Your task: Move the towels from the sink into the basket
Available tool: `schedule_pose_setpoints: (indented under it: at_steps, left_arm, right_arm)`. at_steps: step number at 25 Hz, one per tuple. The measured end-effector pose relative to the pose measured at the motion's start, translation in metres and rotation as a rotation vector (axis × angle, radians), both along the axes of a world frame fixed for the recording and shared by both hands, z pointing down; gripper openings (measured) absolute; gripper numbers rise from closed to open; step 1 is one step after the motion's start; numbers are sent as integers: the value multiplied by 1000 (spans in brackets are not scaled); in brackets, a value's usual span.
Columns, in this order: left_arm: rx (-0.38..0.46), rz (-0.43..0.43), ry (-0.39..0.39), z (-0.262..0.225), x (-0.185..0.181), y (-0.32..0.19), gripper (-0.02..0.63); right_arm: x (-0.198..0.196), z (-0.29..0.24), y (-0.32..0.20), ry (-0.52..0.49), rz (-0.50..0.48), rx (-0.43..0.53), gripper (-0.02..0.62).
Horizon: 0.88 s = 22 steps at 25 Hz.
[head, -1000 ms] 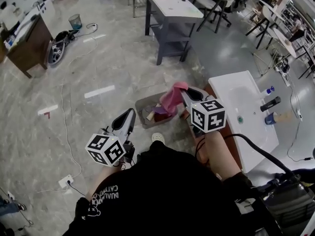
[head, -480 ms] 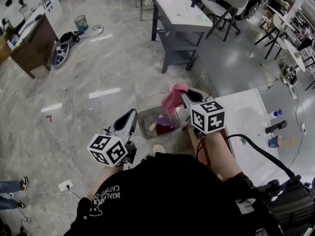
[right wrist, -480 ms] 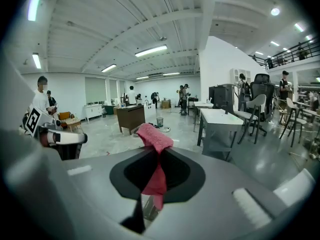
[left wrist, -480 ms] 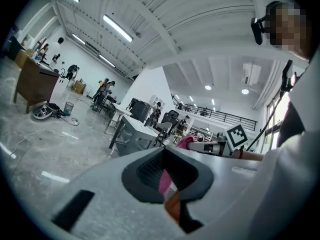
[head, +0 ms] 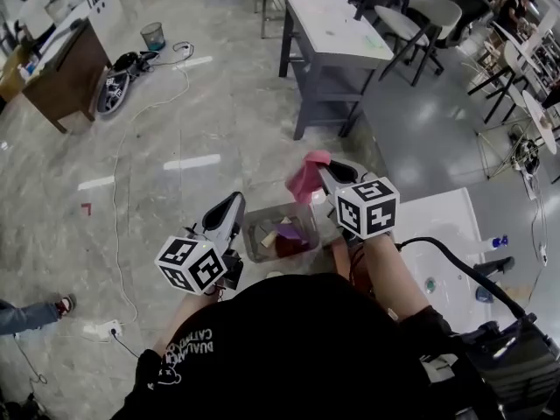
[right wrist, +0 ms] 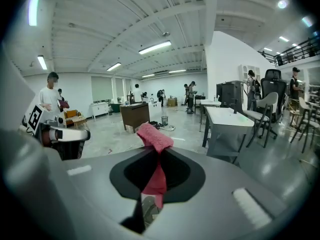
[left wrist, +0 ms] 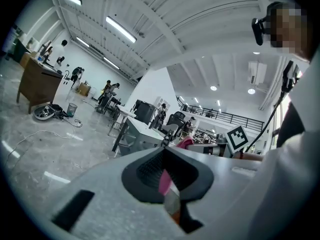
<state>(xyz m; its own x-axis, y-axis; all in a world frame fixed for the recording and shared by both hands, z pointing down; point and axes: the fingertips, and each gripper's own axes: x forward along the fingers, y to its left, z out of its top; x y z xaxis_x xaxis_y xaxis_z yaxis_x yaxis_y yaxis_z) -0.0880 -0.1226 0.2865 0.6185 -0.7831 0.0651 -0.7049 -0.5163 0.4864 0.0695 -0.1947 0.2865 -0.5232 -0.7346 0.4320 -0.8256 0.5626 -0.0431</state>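
Note:
My right gripper point(head: 322, 171) is shut on a pink towel point(head: 307, 175), which bunches up over the jaw tips and hangs down between them. In the right gripper view the pink towel point(right wrist: 155, 137) fills the slot of my right gripper point(right wrist: 157, 153). The towel hangs just beyond the far right corner of the grey basket point(head: 254, 234) on the floor, which holds a dark purple towel point(head: 289, 235) and a tan one. My left gripper point(head: 234, 202) is shut and empty, at the basket's left edge. The white sink point(head: 455, 234) lies at the lower right.
A grey table point(head: 332, 33) stands beyond the basket, a wooden desk point(head: 61, 68) at the far left. Cables point(head: 122, 191) and a power strip point(head: 101, 329) lie on the floor at left. Chairs and more tables crowd the upper right. A person's foot point(head: 26, 315) shows at the left edge.
Both grippers have travelled away from the sink, which has slid to the lower right. The basket has come closer, below and between the grippers. The right gripper has kept the pink towel.

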Motion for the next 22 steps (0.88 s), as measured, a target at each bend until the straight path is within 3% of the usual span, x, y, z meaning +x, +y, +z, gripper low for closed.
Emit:
schedule_pose_setpoints:
  at_steps: [11,22]
  left_arm:
    - [-50,-30,-13,30,19,-42,2]
    - [-111,8,-20,53,42,-77,2]
  right_arm:
    - [-9,48,-35,14,-108,-77,29]
    - [-11,94,-50,-17,-149,-196,29]
